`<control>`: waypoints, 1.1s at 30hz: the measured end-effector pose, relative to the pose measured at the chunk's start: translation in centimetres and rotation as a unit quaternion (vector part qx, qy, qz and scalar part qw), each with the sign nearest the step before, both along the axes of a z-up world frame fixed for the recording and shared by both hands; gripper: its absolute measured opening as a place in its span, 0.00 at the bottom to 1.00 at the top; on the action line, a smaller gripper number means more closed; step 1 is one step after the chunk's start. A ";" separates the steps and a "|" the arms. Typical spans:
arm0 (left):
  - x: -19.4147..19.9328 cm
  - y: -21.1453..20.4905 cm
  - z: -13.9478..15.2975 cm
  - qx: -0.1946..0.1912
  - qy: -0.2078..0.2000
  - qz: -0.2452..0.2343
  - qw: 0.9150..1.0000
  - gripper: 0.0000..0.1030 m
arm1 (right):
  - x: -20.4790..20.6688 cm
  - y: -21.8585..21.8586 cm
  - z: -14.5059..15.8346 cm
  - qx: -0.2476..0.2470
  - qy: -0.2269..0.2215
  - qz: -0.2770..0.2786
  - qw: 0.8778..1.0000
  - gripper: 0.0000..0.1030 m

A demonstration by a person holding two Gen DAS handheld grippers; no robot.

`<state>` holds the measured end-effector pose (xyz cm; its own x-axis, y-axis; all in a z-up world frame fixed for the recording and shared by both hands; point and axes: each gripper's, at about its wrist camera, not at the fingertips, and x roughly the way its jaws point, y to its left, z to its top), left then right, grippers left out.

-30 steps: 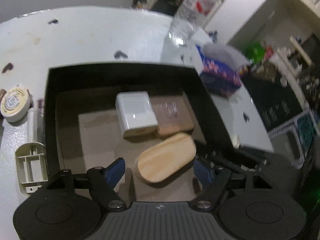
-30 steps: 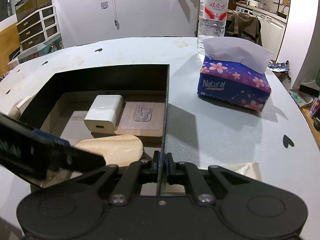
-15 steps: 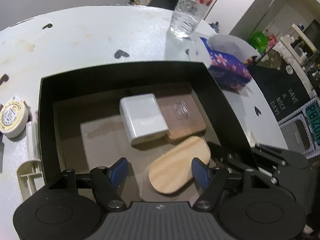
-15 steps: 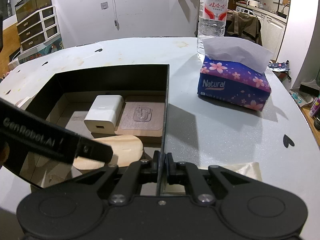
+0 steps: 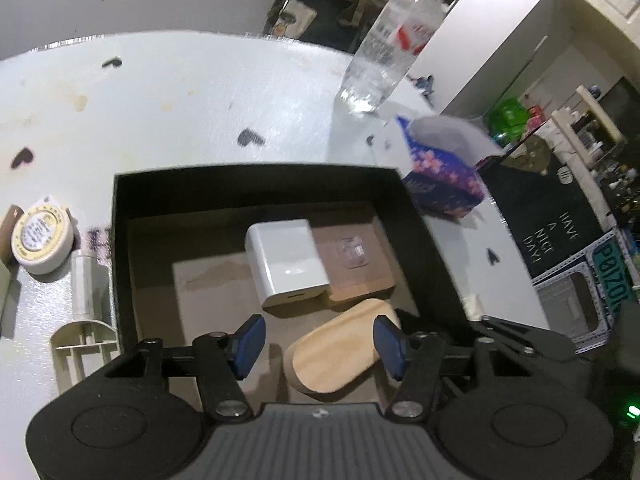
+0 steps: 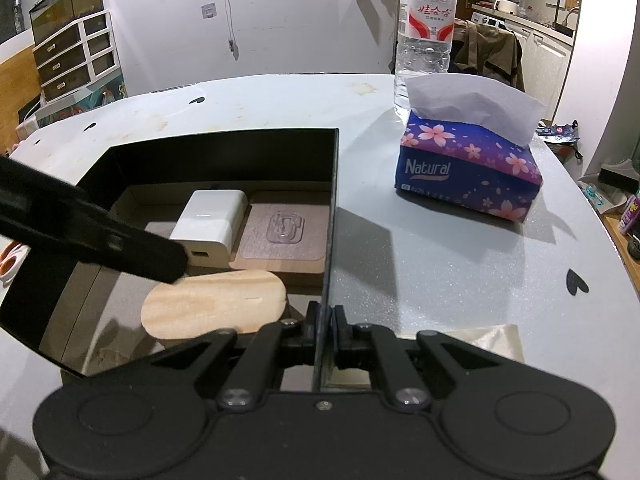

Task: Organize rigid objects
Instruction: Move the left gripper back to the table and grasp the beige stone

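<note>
Wide left tool (image 5: 316, 344) empty, right tool (image 6: 326, 326) pinching box wall (image 6: 330, 220)

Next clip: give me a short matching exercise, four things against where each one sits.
Things:
1. white charger
2. oval wooden piece
3. water bottle
4. tape roll

Places:
A. on the table behind the tissue pack
B. in the black box, beside the brown hook card
C. on the table, outside the box's left wall
D. in the box, nearest the grippers

Pairs: 1-B, 2-D, 3-A, 4-C

Left wrist: you look steeply down, close, into black box (image 5: 256, 184)
Right wrist: low, level, at its right wall
Shared: box, tissue pack (image 6: 468, 168)
</note>
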<state>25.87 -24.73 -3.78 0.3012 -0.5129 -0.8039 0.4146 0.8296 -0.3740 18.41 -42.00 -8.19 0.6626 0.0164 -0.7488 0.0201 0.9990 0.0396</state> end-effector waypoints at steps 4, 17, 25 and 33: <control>-1.5 1.0 1.9 -0.016 -0.032 -0.003 0.999 0.70 | 0.0 0.0 0.0 0.000 0.000 0.000 1.000 0.07; -5.8 6.3 5.6 -0.017 -0.208 0.046 0.977 1.00 | 0.0 0.0 0.0 0.000 0.000 0.000 1.000 0.07; -6.0 10.3 4.5 -0.004 -0.232 0.100 0.967 1.00 | 0.0 0.0 0.0 0.001 -0.001 -0.001 1.000 0.07; -5.9 14.6 2.7 0.041 -0.262 0.162 0.950 1.00 | 0.0 0.0 0.0 0.001 -0.001 -0.001 1.000 0.07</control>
<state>20.00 -10.13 -1.05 0.8029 -0.2672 -0.5329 0.2434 0.9629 -0.1162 18.39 -42.01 -8.22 0.6635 0.0165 -0.7480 0.0217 0.9989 0.0412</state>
